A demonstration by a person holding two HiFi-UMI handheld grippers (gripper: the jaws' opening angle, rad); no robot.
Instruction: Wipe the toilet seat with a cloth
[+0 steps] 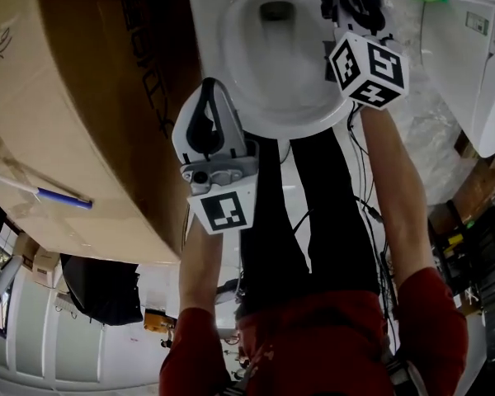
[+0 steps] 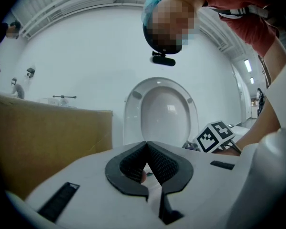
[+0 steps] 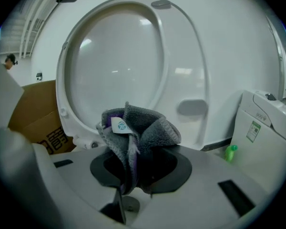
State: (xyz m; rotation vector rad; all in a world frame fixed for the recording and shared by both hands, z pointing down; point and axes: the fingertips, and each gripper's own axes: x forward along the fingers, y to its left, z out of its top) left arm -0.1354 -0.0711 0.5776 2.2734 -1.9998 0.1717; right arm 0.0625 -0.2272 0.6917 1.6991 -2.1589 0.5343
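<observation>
The white toilet bowl [image 1: 272,56] lies at the top of the head view, below both grippers. Its seat [image 3: 181,70] and lid stand raised, filling the right gripper view just ahead of the jaws. My right gripper [image 3: 133,142] is shut on a bunched grey cloth [image 3: 143,130] with a small white label, and it hangs over the bowl's right rim [image 1: 356,2]. My left gripper [image 1: 212,89] hovers by the bowl's near left rim. Its jaws [image 2: 147,146] are shut with nothing between them, and they point at the raised seat [image 2: 159,111].
A big cardboard box [image 1: 66,114] stands close on the left of the toilet, with a blue-capped pen [image 1: 54,193] on top. A white unit [image 3: 267,128] and a small green bottle [image 3: 231,152] sit to the right. The person's legs [image 1: 313,213] stand before the bowl.
</observation>
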